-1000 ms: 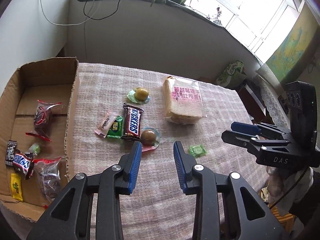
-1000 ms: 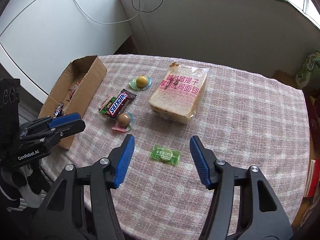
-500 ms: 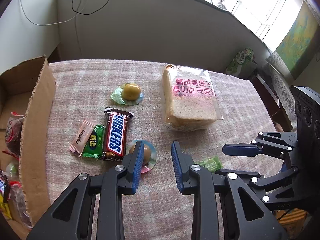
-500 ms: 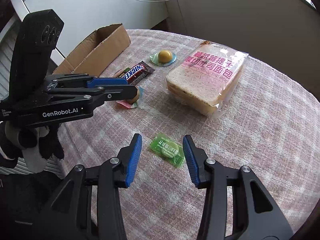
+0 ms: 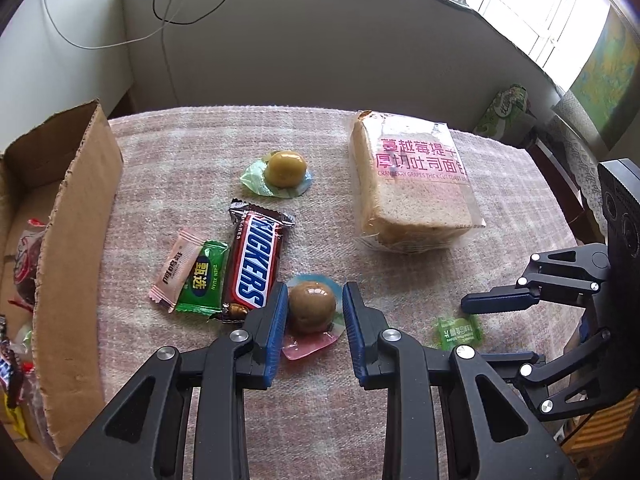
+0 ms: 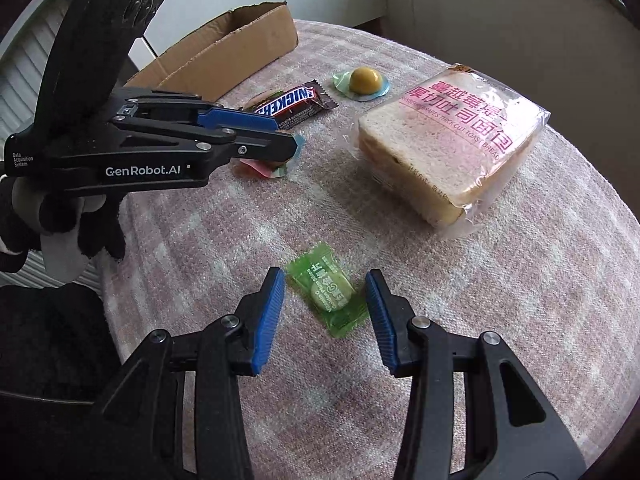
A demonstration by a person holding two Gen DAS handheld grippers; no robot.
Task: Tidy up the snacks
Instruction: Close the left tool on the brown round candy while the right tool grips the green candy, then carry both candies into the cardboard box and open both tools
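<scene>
A: Working from the left, I am seeing the cardboard box [image 5: 76, 240] at the left edge of the desk [image 5: 320, 420], with several wrapped snacks lying inside it. Just right of the box, a pink sachet [image 5: 176, 270], a green sachet [image 5: 202, 280] and a Snickers bar [image 5: 256, 260] are lying side by side, touching.

B: State of the left gripper [image 5: 314, 312]?

A: Its fingers [image 5: 276, 320] are standing narrowly apart, one on each side of the brown jelly cup [image 5: 312, 308]. The left pad is sitting right against the cup; I cannot tell whether the right pad is touching it. The cup is resting on the desk, just right of the Snickers bar.

B: Further right?

A: A yellow jelly cup [image 5: 286, 168] is lying farther back, and a bag of sliced toast bread [image 5: 416, 184] is lying right of it.

B: And the right gripper [image 6: 325, 304]?

A: Its fingers [image 6: 270, 316] are closing around the green candy [image 6: 328, 290], which is lying flat on the desk between them. The pads are not pressing on it; a gap is showing on each side.
</scene>
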